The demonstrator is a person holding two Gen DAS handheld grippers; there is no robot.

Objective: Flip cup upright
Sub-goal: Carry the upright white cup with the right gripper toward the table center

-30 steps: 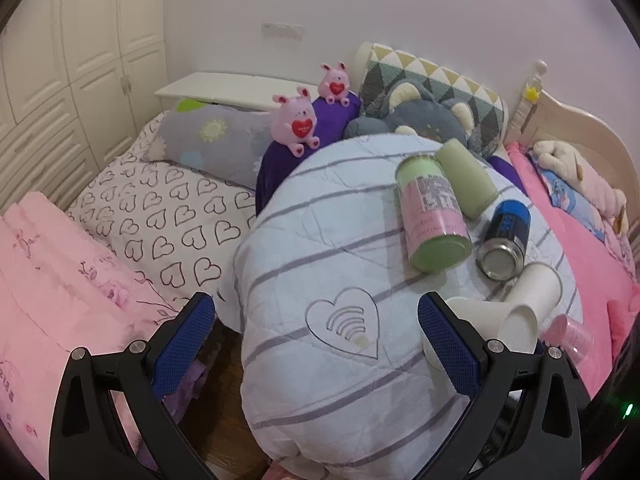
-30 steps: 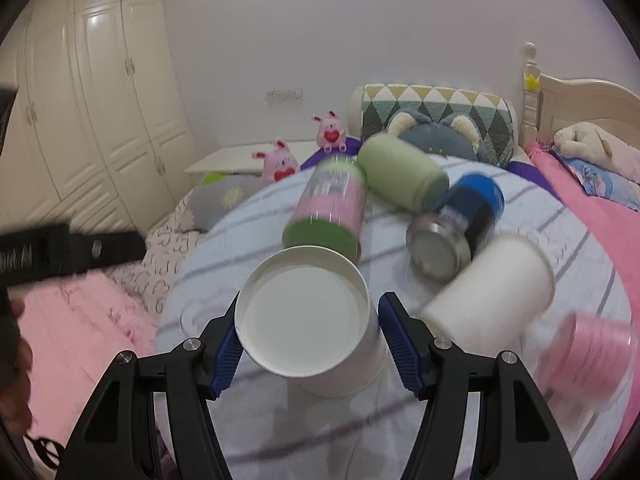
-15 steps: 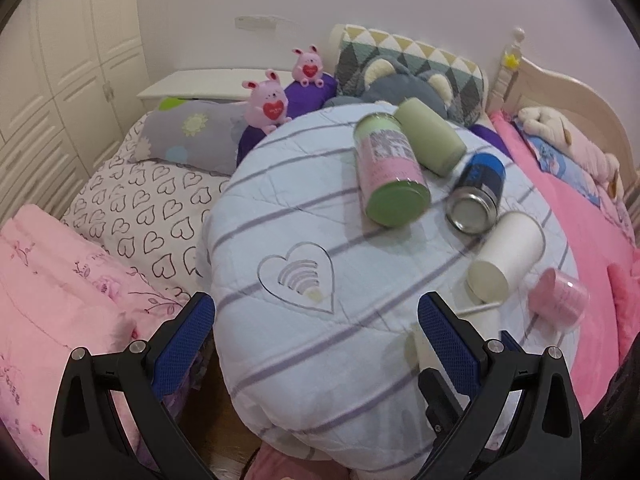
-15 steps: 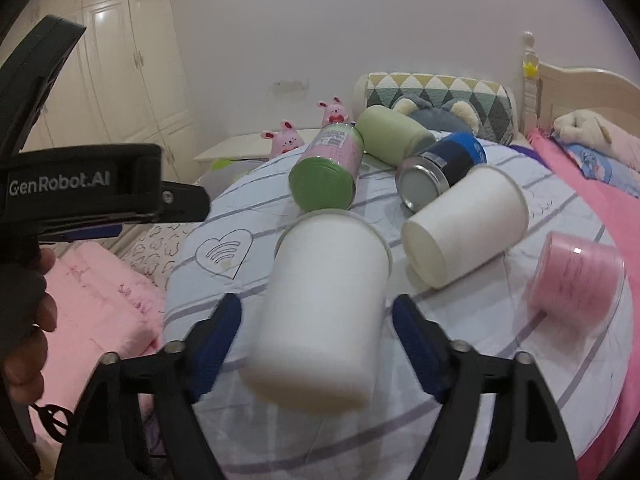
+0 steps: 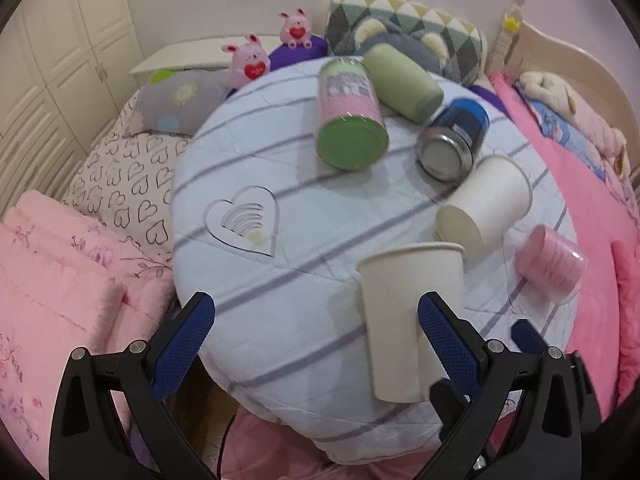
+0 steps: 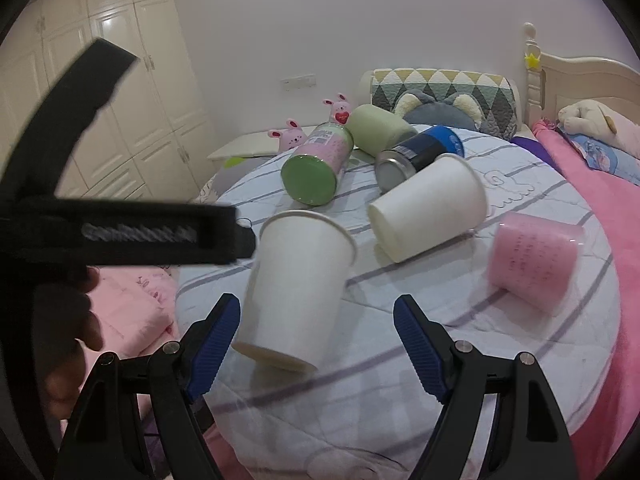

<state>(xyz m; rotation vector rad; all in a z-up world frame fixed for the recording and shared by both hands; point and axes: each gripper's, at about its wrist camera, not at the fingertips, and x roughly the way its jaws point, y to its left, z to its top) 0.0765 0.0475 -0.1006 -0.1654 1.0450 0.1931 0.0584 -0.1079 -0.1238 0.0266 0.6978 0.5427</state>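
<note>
A white paper cup [image 6: 296, 284] stands mouth-up, slightly tilted, near the front edge of the round striped cushion [image 6: 400, 400]. It also shows in the left wrist view [image 5: 404, 320]. My right gripper [image 6: 316, 344] is open, its fingers wide apart and clear of the cup, which sits just beyond the left finger. My left gripper [image 5: 316, 340] is open and empty, with the cup just ahead of its right finger [image 5: 444, 336]. A second white paper cup [image 6: 428, 212] lies on its side behind.
A green-lidded canister [image 5: 352, 120], a pale green cup [image 5: 404, 76], a blue can [image 5: 452, 140] and a pink cup [image 5: 552, 264] lie on their sides on the cushion. Pink bedding, pillows and plush toys surround it. The left gripper's body [image 6: 80, 216] fills the left of the right wrist view.
The right gripper turned the white cup from mouth-toward-camera to mouth-up, set it on the cushion and opened, drawing back. The left gripper shifted so more of the cushion shows.
</note>
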